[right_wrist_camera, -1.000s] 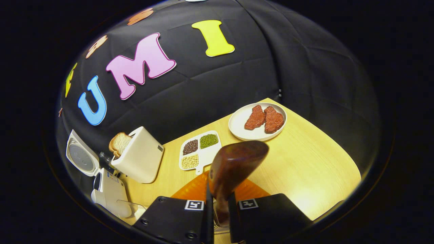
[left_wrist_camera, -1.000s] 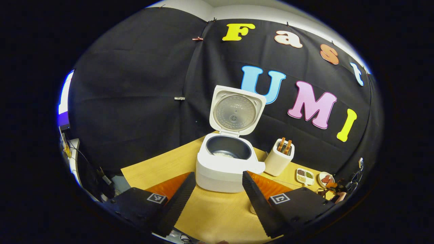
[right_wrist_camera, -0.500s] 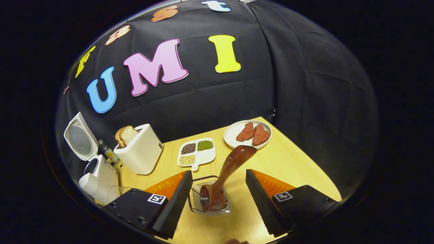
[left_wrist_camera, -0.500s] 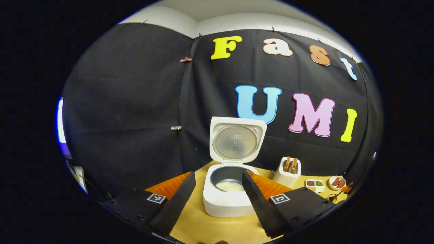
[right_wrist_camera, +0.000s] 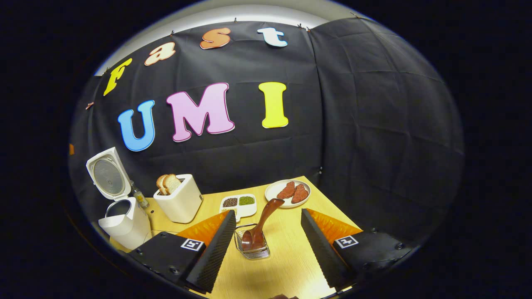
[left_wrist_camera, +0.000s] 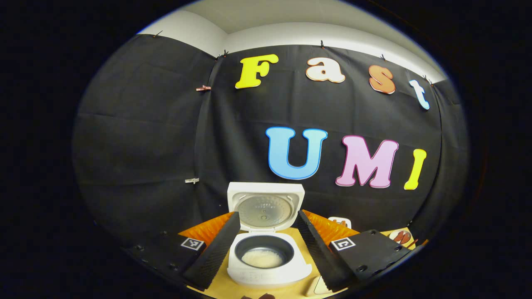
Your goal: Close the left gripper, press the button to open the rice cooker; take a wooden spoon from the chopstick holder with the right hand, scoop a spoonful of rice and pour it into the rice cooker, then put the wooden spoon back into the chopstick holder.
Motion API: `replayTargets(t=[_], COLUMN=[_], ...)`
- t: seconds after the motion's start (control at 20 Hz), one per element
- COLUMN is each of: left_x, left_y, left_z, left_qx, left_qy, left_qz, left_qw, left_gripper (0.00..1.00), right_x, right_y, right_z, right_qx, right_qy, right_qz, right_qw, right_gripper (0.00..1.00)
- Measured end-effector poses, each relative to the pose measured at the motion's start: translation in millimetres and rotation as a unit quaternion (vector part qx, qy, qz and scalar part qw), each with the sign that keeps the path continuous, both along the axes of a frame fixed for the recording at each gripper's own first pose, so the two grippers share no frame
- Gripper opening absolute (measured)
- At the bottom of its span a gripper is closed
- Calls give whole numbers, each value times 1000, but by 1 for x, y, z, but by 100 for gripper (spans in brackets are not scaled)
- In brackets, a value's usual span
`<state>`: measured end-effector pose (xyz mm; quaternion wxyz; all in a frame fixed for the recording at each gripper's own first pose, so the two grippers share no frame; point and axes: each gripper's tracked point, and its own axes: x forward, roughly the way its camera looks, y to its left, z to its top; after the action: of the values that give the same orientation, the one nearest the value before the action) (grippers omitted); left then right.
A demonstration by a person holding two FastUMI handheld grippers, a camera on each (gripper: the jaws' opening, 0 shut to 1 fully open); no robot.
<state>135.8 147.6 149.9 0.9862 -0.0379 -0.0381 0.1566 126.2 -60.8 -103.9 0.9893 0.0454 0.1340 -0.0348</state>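
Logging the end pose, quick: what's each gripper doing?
Left gripper: open, holding nothing.
Right gripper: open, holding nothing; wooden spoon stands in the chopstick holder.

Even overhead light is cast on the pale wooden tabletop [right_wrist_camera: 286,265]; straight lines are bowed by fisheye distortion toward the edges.

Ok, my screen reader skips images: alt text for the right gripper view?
A dark wooden spoon leans in a wire chopstick holder on the pale wooden table, between the open right gripper fingers.

Wooden table [right_wrist_camera: 286,265] bearing rice cooker [right_wrist_camera: 124,222], toaster [right_wrist_camera: 181,201], chopstick holder [right_wrist_camera: 251,245].
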Motion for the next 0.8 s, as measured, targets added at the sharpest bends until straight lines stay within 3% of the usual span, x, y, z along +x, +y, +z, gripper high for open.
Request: replayTargets(t=[0.2, 0.4, 0.55, 0.8], left_x=[44, 100, 146, 209], left_y=[28, 50, 61, 79], left_z=[42, 51, 45, 24], left_qx=[6, 9, 42, 42], left_qy=[-20, -16, 0, 20], left_qz=[14, 11, 5, 2], left_qw=[1000, 1000, 999, 999], left_gripper=[95, 95, 94, 94], right_x=[-21, -40, -53, -62], right_y=[20, 39, 57, 69], right_z=[20, 34, 39, 46], right_qx=[0, -6, 2, -15], right_qy=[-14, -24, -21, -19], right_qz=[20, 31, 42, 45], right_qw=[1000, 999, 999, 999], right_gripper=[98, 98, 98, 98])
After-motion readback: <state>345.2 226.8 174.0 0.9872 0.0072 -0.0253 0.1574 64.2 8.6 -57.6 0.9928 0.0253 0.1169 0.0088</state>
